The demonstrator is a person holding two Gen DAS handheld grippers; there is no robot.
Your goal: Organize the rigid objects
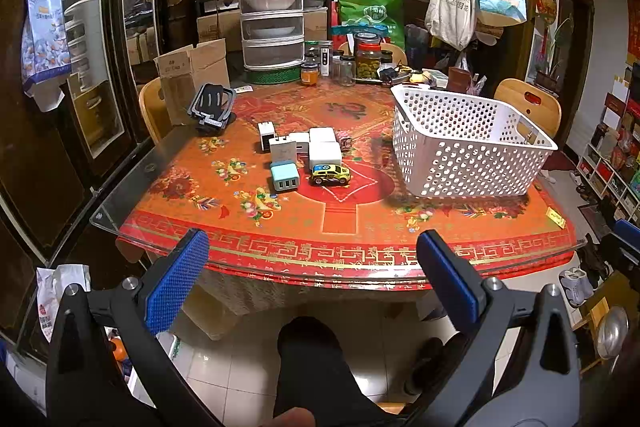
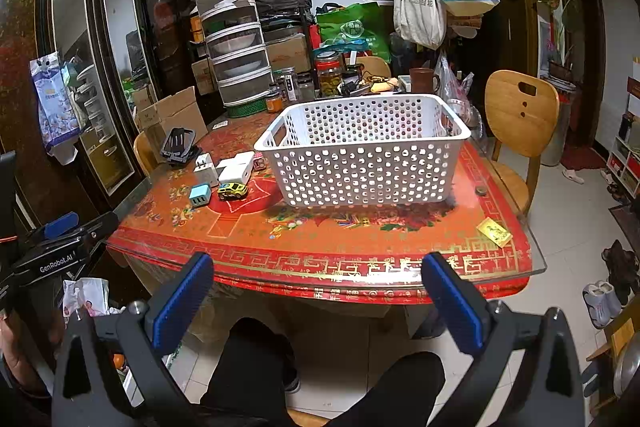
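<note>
A white perforated basket (image 1: 472, 151) (image 2: 360, 155) stands on the red table, and I see nothing inside it. Left of it lies a cluster of white chargers (image 1: 316, 147) (image 2: 236, 169), a light blue USB charger (image 1: 284, 177) (image 2: 200, 194), a yellow toy car (image 1: 331, 174) (image 2: 232, 190) and a small pink patterned cube (image 1: 345, 139) (image 2: 260, 160). A black phone stand (image 1: 211, 107) (image 2: 179, 145) sits further left. My left gripper (image 1: 312, 245) and right gripper (image 2: 318, 267) are both open and empty, held before the table's near edge.
Jars (image 1: 368, 57), a tiered food cover (image 1: 272, 7) and a cardboard box (image 1: 192, 75) crowd the table's back. A yellow card (image 2: 494, 231) and a coin (image 2: 481, 191) lie at the right. Wooden chairs (image 2: 520, 131) stand around. The person's legs (image 2: 320, 379) are below.
</note>
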